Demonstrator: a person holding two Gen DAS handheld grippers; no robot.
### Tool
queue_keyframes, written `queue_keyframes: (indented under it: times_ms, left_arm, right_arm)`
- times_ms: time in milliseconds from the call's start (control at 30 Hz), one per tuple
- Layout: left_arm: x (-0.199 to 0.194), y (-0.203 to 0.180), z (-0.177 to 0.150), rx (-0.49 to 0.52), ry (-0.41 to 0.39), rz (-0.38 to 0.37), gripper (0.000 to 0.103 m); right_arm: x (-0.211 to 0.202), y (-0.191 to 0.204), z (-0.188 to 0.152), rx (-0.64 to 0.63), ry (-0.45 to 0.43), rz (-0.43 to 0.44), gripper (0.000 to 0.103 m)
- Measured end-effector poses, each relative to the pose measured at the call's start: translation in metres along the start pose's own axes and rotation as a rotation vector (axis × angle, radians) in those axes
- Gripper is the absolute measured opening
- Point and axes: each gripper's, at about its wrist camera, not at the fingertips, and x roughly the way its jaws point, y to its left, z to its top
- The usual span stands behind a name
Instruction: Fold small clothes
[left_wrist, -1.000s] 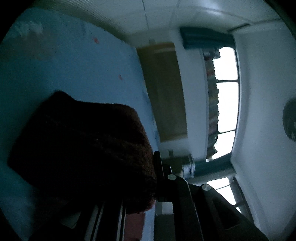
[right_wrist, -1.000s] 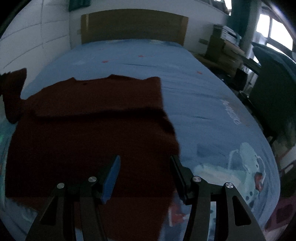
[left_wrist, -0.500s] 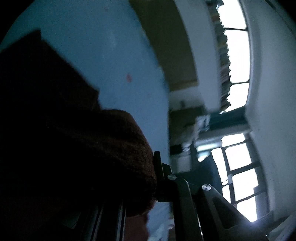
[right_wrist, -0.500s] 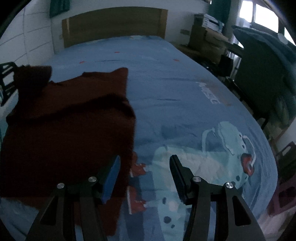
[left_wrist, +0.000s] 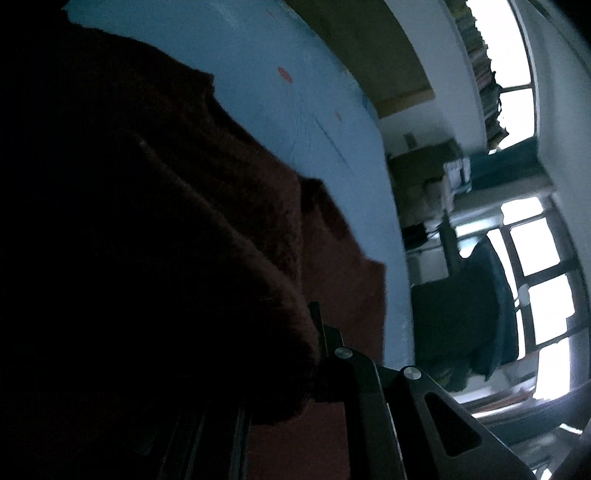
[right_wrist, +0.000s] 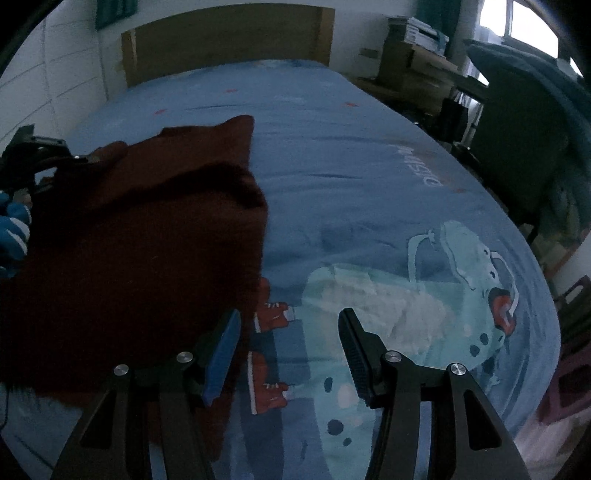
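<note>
Dark maroon knit top (right_wrist: 147, 236): thick, fuzzy, looks like a small sweater. It lies on the left half of the bed (right_wrist: 369, 192), partly folded, one layer doubled over another, with a pointed corner sticking up toward the headboard (right_wrist: 229, 40).

Handling, my read:
- Soft and limp, no stiffness. It'll drape and sag from any single pinch point.
- Light but bulky; the doubled layers make a fat roll, so a pinch takes several plies.
- Fuzzy knit grips the pads well, so slip is unlikely. It could stretch if dragged across the sheet.
- Not fragile.

Where to grab: hems and corners, not mid-panel. The free right edge by the cartoon print is the obvious next pickup; the near corner sits right at the right tool's inner finger.

Left tool (left_wrist: 314, 354): clenched on a thick bunch of the knit, fabric bulging over the fingers and filling most of its view. From the other side it sits at the far left edge of the top, with a blue-and-white striped sleeve (right_wrist: 14, 225) of the person just below it.

Right tool (right_wrist: 288, 354): released, jaws half apart, nothing between them. It hangs over the bedsheet just right of the garment edge, left finger (right_wrist: 221, 350) beside the fabric; can't tell if it touches.

Beyond the bed: stacked boxes (right_wrist: 417, 62), dark chair (right_wrist: 524, 110), window (left_wrist: 532, 258).
</note>
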Motion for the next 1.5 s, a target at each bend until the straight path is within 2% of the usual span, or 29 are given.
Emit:
queue_keyframes:
  times_ms: [33, 133, 200, 267, 433, 467, 500, 567, 733, 767, 900, 1000, 1100, 1133, 1200, 1267, 1300, 1367, 1433, 1500]
  left_arm:
    - [0.000, 0.000, -0.005, 0.006, 0.001, 0.006, 0.006]
    - [-0.013, 0.012, -0.016, 0.006, -0.005, 0.001, 0.017]
    - [-0.013, 0.005, -0.014, -0.002, -0.027, -0.008, 0.032]
    - [-0.018, 0.004, -0.009, -0.019, -0.056, -0.004, 0.037]
    - [-0.009, -0.006, 0.017, -0.100, -0.127, -0.011, 0.035]
    - [-0.007, -0.007, 0.019, -0.107, -0.133, -0.012, 0.028]
    - [-0.006, -0.007, 0.019, -0.110, -0.135, -0.012, 0.013]
    - [0.003, -0.018, 0.020, -0.085, -0.122, -0.004, 0.011]
    - [0.033, -0.052, 0.002, 0.019, -0.031, 0.018, 0.011]
    - [0.038, -0.056, -0.003, 0.032, -0.012, 0.030, 0.012]
    - [0.058, -0.074, -0.020, 0.082, 0.062, 0.049, 0.039]
    - [0.059, -0.086, -0.031, 0.139, 0.087, 0.029, 0.041]
    - [0.046, -0.092, -0.036, 0.195, 0.033, 0.039, 0.042]
    - [0.039, -0.089, -0.036, 0.195, 0.005, 0.059, 0.042]
    - [0.034, -0.083, -0.037, 0.210, -0.049, 0.163, 0.042]
    - [0.036, -0.074, -0.037, 0.245, -0.070, 0.328, 0.042]
    - [0.040, -0.072, -0.039, 0.257, -0.064, 0.368, 0.042]
    - [0.046, -0.069, -0.047, 0.300, -0.046, 0.411, 0.042]
    - [0.051, -0.078, -0.056, 0.347, -0.032, 0.434, 0.046]
    - [0.053, -0.088, -0.063, 0.374, -0.005, 0.389, 0.049]
  right_arm:
    - [0.000, 0.000, 0.000, -0.001, -0.002, 0.000, 0.057]
    - [0.001, 0.000, 0.000, 0.000, -0.002, -0.001, 0.057]
    - [0.002, -0.001, 0.000, 0.003, 0.002, -0.002, 0.057]
    - [0.002, -0.001, 0.000, 0.004, 0.005, -0.001, 0.057]
    - [0.003, -0.006, 0.000, 0.007, 0.004, -0.002, 0.057]
    - [0.002, -0.008, 0.000, 0.010, 0.004, -0.003, 0.057]
    - [0.003, -0.010, 0.000, 0.012, 0.004, -0.004, 0.057]
    - [0.002, -0.014, -0.001, 0.017, 0.003, -0.008, 0.057]
    - [0.002, -0.019, -0.001, 0.030, 0.000, -0.007, 0.057]
    - [0.001, -0.020, -0.002, 0.031, -0.002, -0.006, 0.057]
    - [-0.002, -0.024, -0.003, 0.035, -0.006, -0.007, 0.057]
    - [-0.004, -0.029, -0.003, 0.040, -0.004, -0.011, 0.057]
    - [-0.007, -0.033, -0.003, 0.044, -0.011, -0.015, 0.057]
    - [-0.008, -0.034, -0.002, 0.045, -0.014, -0.016, 0.057]
    - [-0.010, -0.035, -0.002, 0.046, -0.019, -0.017, 0.057]
    - [-0.012, -0.036, -0.001, 0.045, -0.022, -0.017, 0.057]
    - [-0.014, -0.036, -0.001, 0.045, -0.024, -0.016, 0.057]
    - [-0.015, -0.035, -0.002, 0.045, -0.026, -0.014, 0.057]
    - [-0.017, -0.033, -0.002, 0.045, -0.027, -0.009, 0.057]
    - [-0.019, -0.032, -0.003, 0.046, -0.028, -0.004, 0.057]
